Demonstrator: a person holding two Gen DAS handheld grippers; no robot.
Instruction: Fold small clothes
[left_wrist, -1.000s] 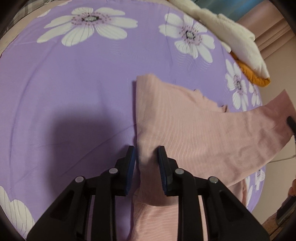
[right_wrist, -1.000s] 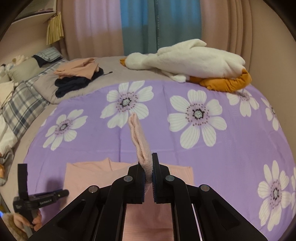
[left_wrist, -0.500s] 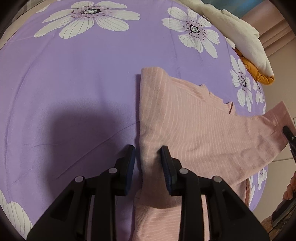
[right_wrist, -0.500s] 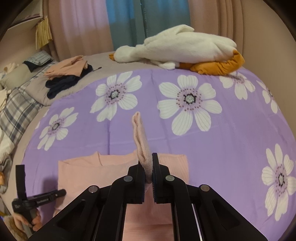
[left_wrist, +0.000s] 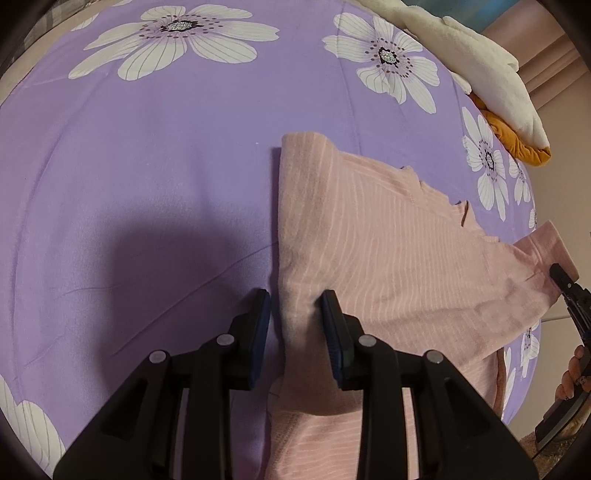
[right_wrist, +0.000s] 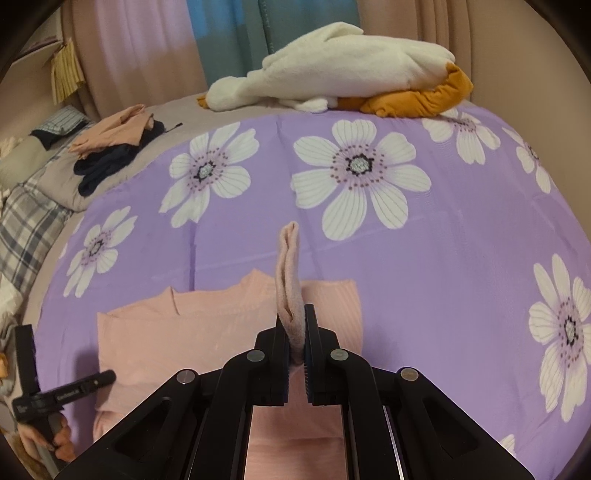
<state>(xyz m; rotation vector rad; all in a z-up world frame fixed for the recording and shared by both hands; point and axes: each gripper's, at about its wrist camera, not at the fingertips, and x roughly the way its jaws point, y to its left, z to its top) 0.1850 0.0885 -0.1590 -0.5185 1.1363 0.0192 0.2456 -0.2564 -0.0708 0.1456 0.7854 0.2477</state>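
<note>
White lettering is showing on the left gripper's (right_wrist: 66, 393) black bar in the right wrist view, but it is too small to read. A pink ribbed top (left_wrist: 388, 258) with thin pale stripes is lying on the purple bedspread (left_wrist: 147, 166) printed with white flowers. The left gripper (left_wrist: 295, 314) is standing open, its 2 fingers straddling the top's folded edge. The right gripper (right_wrist: 295, 325) is pinching a raised sleeve (right_wrist: 290, 280) of the top, holding it lifted above the body. A white plush toy (right_wrist: 343, 70) is lying at the bed's far end.
</note>
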